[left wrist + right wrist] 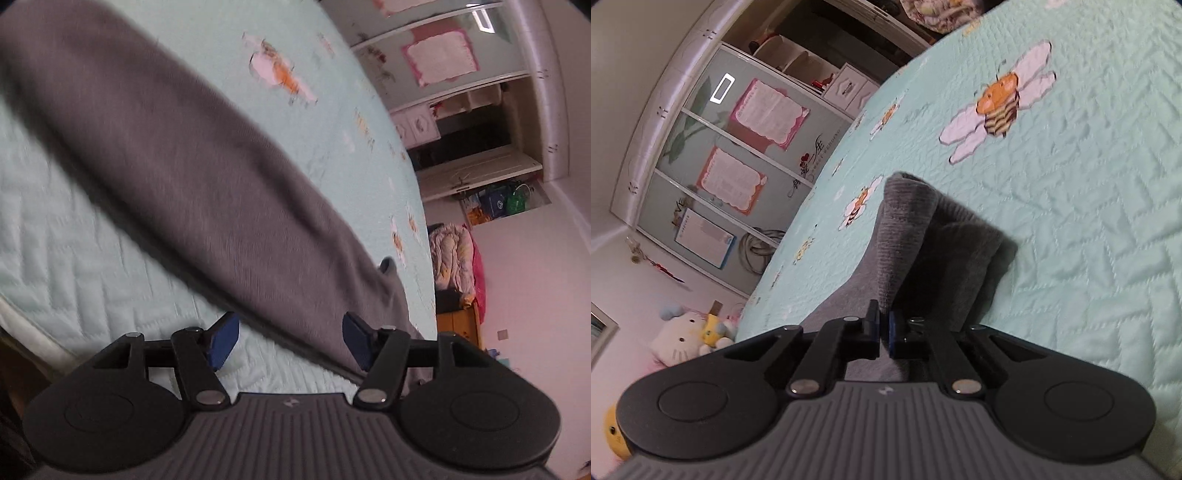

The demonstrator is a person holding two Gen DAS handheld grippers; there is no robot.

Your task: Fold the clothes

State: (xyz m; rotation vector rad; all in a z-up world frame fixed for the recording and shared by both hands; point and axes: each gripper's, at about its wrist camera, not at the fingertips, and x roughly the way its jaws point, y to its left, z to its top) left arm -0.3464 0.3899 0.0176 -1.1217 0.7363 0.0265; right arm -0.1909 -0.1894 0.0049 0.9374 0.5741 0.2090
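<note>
A long grey knit garment stretches diagonally over the mint quilted bedspread in the left wrist view, blurred by motion. My left gripper is open, its blue pads standing apart on either side of the cloth's near end, with the cloth behind them. In the right wrist view a bunched end of the grey garment rises from my right gripper, which is shut on the ribbed fabric. The cloth hangs in folds over the bedspread.
Bee and flower prints dot the bedspread. A wardrobe with sliding doors and pink paper sheets stands beyond the bed. Plush toys sit on the floor side. A pile of bedding lies past the bed's edge.
</note>
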